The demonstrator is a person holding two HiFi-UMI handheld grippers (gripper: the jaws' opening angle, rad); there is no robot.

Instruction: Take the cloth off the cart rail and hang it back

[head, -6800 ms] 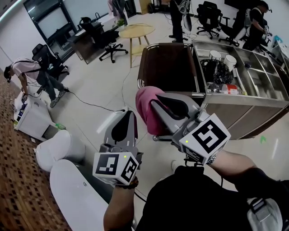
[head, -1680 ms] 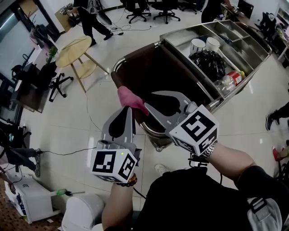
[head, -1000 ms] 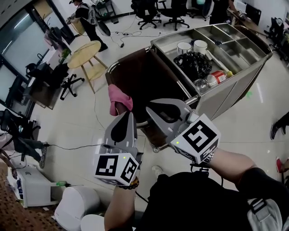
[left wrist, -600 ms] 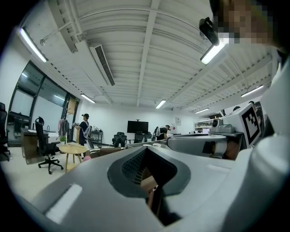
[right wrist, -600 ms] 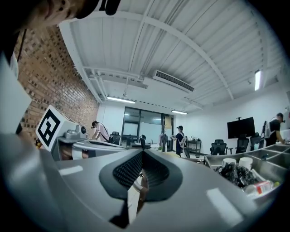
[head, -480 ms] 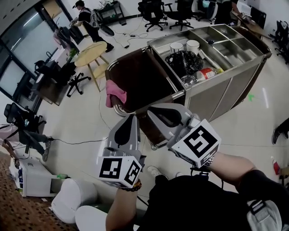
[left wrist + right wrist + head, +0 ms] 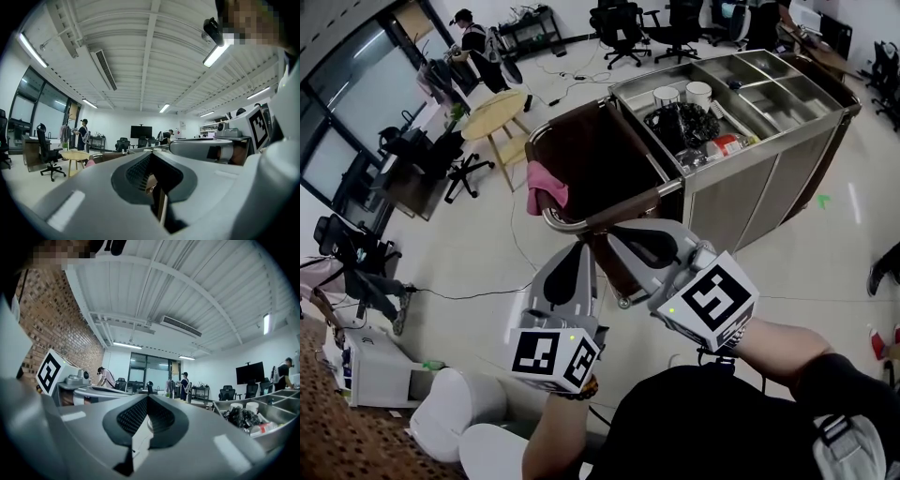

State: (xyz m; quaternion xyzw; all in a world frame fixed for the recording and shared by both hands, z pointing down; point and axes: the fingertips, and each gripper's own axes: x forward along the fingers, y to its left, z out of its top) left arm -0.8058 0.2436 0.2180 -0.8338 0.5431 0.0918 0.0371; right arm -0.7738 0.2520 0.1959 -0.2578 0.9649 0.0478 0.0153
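Note:
The pink cloth [image 7: 548,188] hangs folded over the curved metal rail [image 7: 581,223] at the near end of the steel cart [image 7: 750,178]. A small pink edge of the cloth [image 7: 87,162] shows low in the left gripper view. My left gripper [image 7: 584,247] is shut and empty, held just short of the rail, to the lower right of the cloth. My right gripper [image 7: 611,232] is shut too, with nothing in it, its tip over the rail to the right of the cloth. Both gripper views show bare pads meeting, left [image 7: 151,152] and right [image 7: 147,397].
The cart carries a dark brown bag [image 7: 591,155], a black bag [image 7: 680,122], two white cups [image 7: 667,95] and open steel bins. A round wooden table [image 7: 492,111] and office chairs stand beyond. A white bin [image 7: 455,412] is at the lower left. People stand at the room's far side.
The right gripper held the pink cloth, laid it over the cart rail and let go. Since then both shut grippers have drawn a little away from the cloth.

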